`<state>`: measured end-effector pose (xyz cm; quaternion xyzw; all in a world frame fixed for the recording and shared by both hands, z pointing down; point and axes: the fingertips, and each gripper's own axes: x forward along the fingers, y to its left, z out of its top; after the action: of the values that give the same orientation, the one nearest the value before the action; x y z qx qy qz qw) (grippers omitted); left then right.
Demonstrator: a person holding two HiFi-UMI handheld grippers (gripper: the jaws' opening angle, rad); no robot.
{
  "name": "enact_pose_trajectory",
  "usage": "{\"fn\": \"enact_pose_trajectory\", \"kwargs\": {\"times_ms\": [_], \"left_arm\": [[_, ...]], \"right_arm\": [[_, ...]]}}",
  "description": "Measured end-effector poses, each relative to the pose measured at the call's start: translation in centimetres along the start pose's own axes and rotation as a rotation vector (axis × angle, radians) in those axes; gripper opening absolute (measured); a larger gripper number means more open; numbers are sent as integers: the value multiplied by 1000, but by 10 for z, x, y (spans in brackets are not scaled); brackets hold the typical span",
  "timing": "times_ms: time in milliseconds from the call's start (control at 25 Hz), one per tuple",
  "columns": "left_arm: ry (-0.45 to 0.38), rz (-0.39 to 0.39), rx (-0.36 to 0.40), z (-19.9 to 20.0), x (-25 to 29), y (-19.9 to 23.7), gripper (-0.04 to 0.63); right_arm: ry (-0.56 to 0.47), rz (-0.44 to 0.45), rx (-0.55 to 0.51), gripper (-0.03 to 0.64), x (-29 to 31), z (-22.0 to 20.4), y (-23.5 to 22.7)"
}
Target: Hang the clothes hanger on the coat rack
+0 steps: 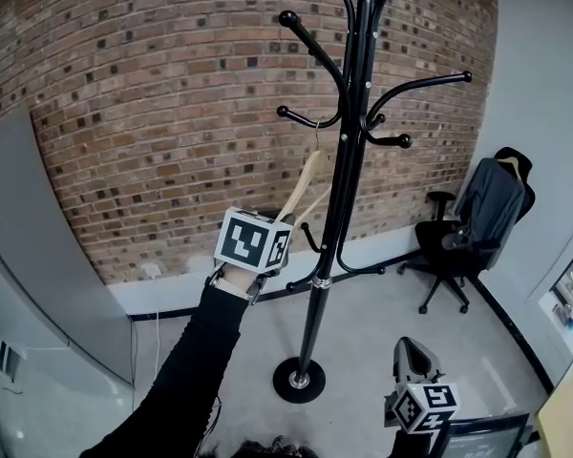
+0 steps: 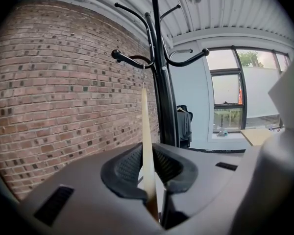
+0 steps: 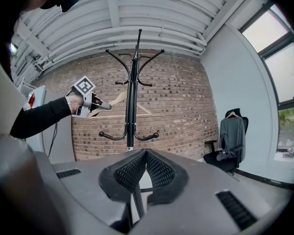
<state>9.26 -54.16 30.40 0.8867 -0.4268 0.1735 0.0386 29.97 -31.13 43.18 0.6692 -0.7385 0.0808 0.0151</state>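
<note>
The black coat rack [image 1: 329,208] stands on a round base in front of the brick wall. A pale wooden hanger [image 1: 307,191] is held up beside its pole, with my left gripper [image 1: 288,219] shut on the hanger's lower part. The wire hook [image 1: 317,132] is at a low curved arm [image 1: 310,122]; I cannot tell whether it rests on it. Along my left gripper [image 2: 148,160], the hanger [image 2: 144,126] stands edge-on between the pads, under that arm [image 2: 132,61]. My right gripper [image 1: 415,359] hangs low at the right. Its pads [image 3: 146,152] meet with nothing between them, pointing at the rack [image 3: 132,102].
A black office chair [image 1: 463,241] with a grey garment hung over its back stands at the right by the wall. A grey panel [image 1: 38,256] leans at the left. A window [image 2: 235,97] and a pale tabletop [image 2: 262,135] lie beyond the rack.
</note>
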Motion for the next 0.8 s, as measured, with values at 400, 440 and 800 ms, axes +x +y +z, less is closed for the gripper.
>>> {"fn": "enact_pose_trajectory", "kwargs": {"times_ms": [400, 440, 800], "left_arm": [[-7, 39, 113, -8, -1, -2, 57], [-12, 39, 125, -8, -1, -2, 57], [-48, 33, 162, -12, -7, -4, 131]], "right_arm": [[6, 18, 7, 9, 3, -4, 1], [6, 18, 10, 9, 3, -4, 0], [0, 24, 14, 9, -1, -4, 0]]}}
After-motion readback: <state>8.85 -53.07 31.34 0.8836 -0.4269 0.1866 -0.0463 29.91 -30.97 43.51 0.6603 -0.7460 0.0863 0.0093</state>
